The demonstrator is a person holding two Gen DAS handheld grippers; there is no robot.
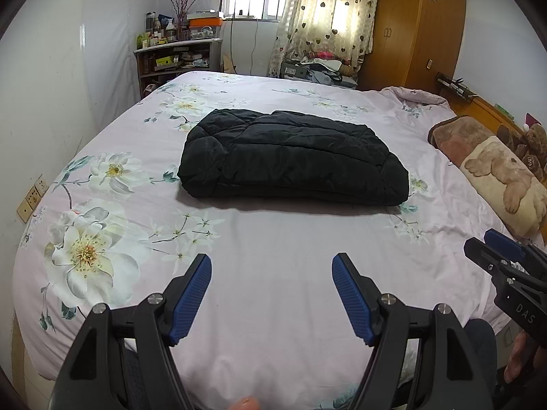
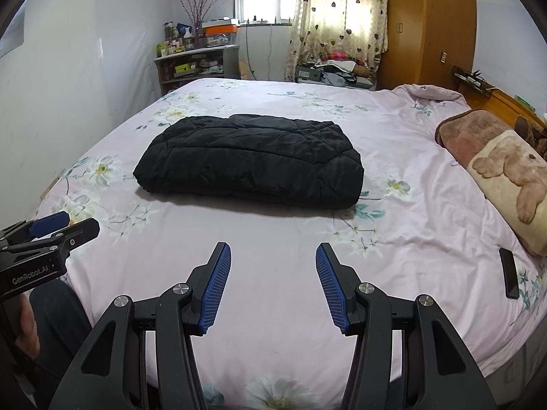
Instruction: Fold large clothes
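Observation:
A black quilted jacket (image 1: 290, 160) lies folded into a thick rectangle in the middle of the bed; it also shows in the right wrist view (image 2: 253, 160). My left gripper (image 1: 271, 266) is open and empty, held over the near part of the bed, well short of the jacket. My right gripper (image 2: 272, 256) is open and empty too, beside the left one and equally short of the jacket. The right gripper shows at the right edge of the left wrist view (image 1: 485, 242), and the left gripper at the left edge of the right wrist view (image 2: 68, 222).
The bed has a pink floral cover (image 1: 273, 290). A bear-print pillow (image 2: 506, 184) and a brown blanket lie at the right by the headboard. A black phone (image 2: 509, 268) lies on the cover near the right edge. Shelves, a wardrobe and a clothes pile stand behind.

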